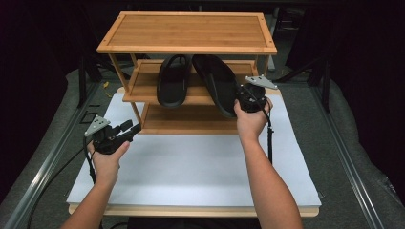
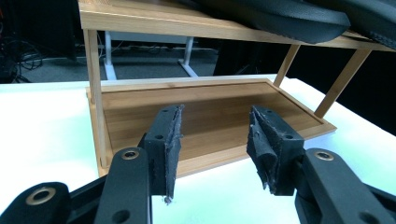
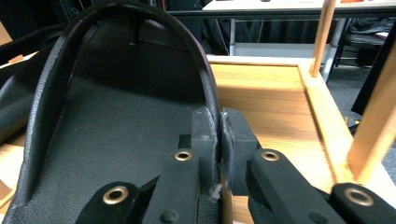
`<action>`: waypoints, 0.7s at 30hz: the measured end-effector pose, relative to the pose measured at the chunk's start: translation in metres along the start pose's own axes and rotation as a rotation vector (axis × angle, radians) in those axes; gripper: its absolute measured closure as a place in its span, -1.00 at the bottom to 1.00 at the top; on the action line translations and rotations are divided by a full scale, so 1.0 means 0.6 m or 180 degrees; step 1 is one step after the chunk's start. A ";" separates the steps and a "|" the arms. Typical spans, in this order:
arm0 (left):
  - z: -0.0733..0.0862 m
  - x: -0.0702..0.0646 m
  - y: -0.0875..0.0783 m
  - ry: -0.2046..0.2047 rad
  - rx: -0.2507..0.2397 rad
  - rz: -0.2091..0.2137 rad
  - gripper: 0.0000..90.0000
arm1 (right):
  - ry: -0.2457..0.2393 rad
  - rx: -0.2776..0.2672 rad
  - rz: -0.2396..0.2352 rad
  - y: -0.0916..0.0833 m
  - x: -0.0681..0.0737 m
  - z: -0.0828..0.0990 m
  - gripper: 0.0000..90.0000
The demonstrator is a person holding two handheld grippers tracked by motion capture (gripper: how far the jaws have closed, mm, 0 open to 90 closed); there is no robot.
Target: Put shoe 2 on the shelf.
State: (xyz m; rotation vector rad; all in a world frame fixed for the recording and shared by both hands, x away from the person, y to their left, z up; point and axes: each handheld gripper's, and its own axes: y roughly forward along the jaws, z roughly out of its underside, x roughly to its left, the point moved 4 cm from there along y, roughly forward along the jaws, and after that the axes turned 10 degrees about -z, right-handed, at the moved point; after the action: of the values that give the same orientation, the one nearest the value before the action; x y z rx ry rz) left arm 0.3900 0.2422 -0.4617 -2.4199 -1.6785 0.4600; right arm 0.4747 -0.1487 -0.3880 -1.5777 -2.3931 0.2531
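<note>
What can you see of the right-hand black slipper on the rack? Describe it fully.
The right slipper is black, matte, rubber-like, with a wide arched strap and a smooth footbed. It lies on the middle shelf of the bamboo rack, angled, its near end overhanging the shelf's front edge. The right gripper is shut on its side rim, as the right gripper view shows. The left slipper lies beside it; whether they touch is unclear.

No legible text, labels, brands, numbers or signs anywhere: none on rack, slippers, grippers or table.
</note>
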 end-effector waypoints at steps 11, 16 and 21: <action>-0.012 -0.013 0.006 0.0067 -0.0013 0.0044 0.19 | 0.0126 -0.0125 -0.0277 -0.005 0.021 -0.006 0.44; -0.038 -0.024 0.014 0.0082 -0.0053 0.0077 0.15 | 0.0078 -0.0171 -0.0511 -0.028 0.024 -0.006 0.23; -0.077 -0.030 0.027 0.0035 -0.0158 0.0090 0.11 | -0.0010 -0.0176 -0.0565 -0.063 0.023 -0.002 0.15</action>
State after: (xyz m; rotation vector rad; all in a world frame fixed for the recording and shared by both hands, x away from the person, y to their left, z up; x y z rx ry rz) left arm 0.4141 0.2214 -0.4203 -2.4794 -1.6730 0.4130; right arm 0.4373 -0.1511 -0.3744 -1.3760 -2.5434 0.1552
